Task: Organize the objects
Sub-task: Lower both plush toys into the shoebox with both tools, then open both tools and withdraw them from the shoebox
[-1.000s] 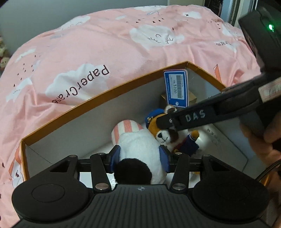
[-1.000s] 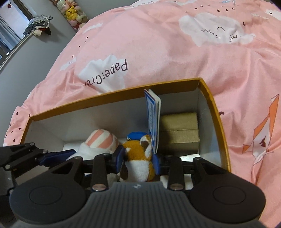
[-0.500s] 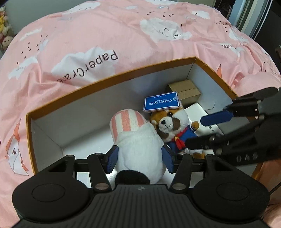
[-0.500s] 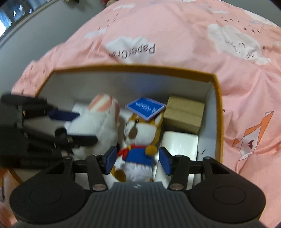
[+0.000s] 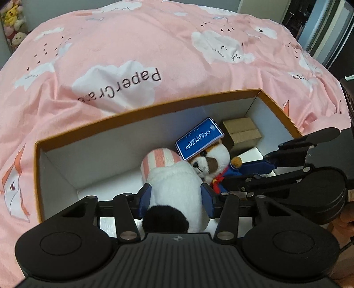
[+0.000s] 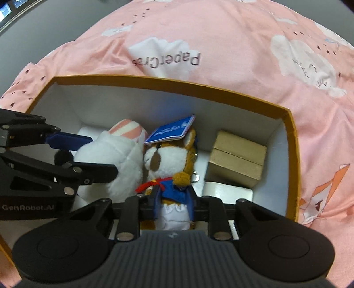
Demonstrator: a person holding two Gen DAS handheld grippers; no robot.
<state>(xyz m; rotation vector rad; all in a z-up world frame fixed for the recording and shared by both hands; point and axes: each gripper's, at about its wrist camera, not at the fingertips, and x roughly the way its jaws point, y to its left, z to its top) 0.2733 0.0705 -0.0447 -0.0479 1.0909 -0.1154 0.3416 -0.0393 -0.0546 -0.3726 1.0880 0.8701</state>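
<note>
An orange-rimmed box (image 5: 154, 106) (image 6: 292, 141) with white walls sits on the bed. Inside lie a white plush with a pink-striped cap (image 5: 174, 183) (image 6: 117, 161) and a brown-and-white plush in a blue suit (image 5: 212, 161) (image 6: 170, 164) with a blue "Ocean Park" tag (image 5: 199, 141) (image 6: 170, 131). My left gripper (image 5: 176, 200) straddles the white plush, pads beside its body with a small gap. My right gripper (image 6: 173, 203) is closed on the blue-suited plush's lower body. Each gripper shows in the other's view (image 5: 261, 168) (image 6: 70, 141).
A brown cardboard box (image 5: 242, 133) (image 6: 237, 161) and a white flat box (image 6: 227, 191) fill the box's right end. The pink cloud-print duvet (image 5: 154, 55) surrounds it. Plush toys (image 5: 12, 21) sit far left by the wall.
Both grippers pulled back and rose; both plushes now lie in the box. My left jaws opened off the white plush. My right jaws opened, then closed again on the blue-suited plush.
</note>
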